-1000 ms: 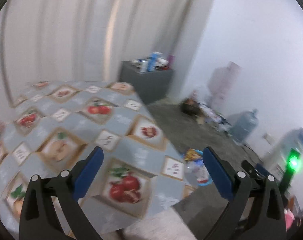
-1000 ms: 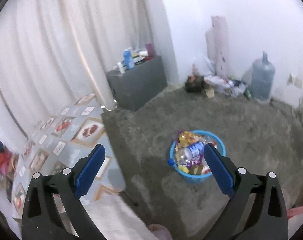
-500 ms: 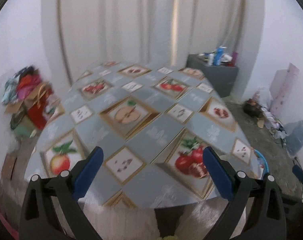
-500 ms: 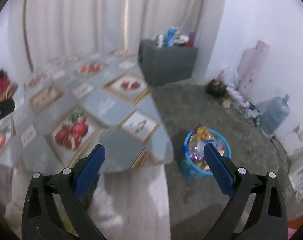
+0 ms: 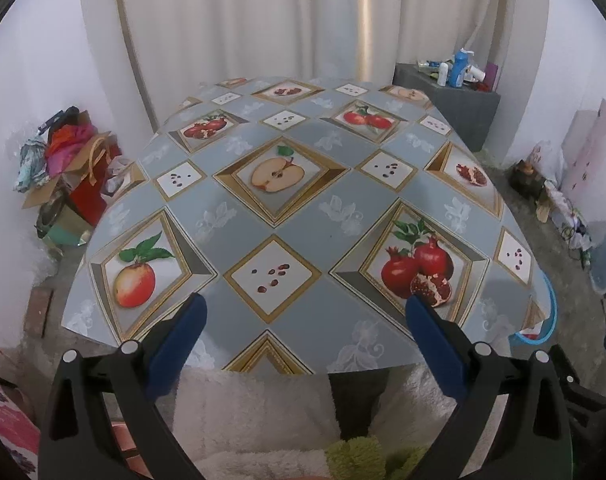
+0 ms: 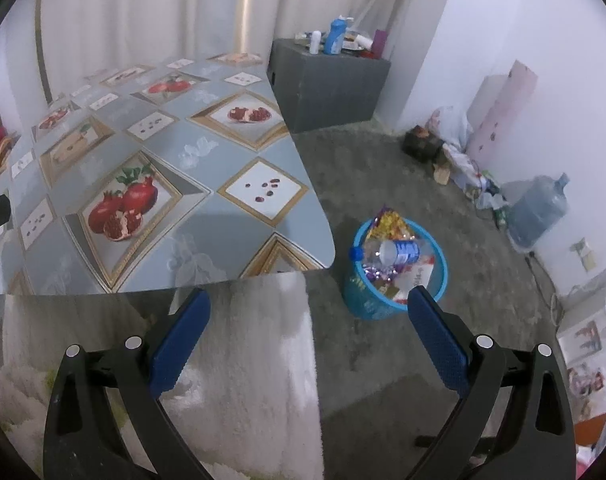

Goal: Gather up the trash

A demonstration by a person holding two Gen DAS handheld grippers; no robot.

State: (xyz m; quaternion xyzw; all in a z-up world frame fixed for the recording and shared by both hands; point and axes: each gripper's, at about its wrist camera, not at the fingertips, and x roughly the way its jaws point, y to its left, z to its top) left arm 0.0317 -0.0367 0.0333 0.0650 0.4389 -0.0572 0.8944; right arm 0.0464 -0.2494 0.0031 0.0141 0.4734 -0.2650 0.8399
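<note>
Here, my left gripper (image 5: 303,336) and right gripper (image 6: 307,328) gape empty; table (image 5: 303,216) bare, bin (image 6: 395,272) full; I'd scan slowly for strays.

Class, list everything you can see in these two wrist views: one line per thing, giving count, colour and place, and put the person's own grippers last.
table: one, grey cloth with fruit pictures, centre of the left view.
bin: one, blue, on the carpet right of the table, full of trash.
plastic bottle: one, clear with blue cap, lying on top of the bin's trash.
cabinet: one, dark grey, by the curtain, bottles on top.
water jug: one, bluish, against the right wall.
bags pile: one heap, red and mixed colours, on the floor left of the table.
curtain: one, white, behind the table.
left gripper: one, black with blue pads, open, empty.
right gripper: one, same colours, open, empty.
</note>
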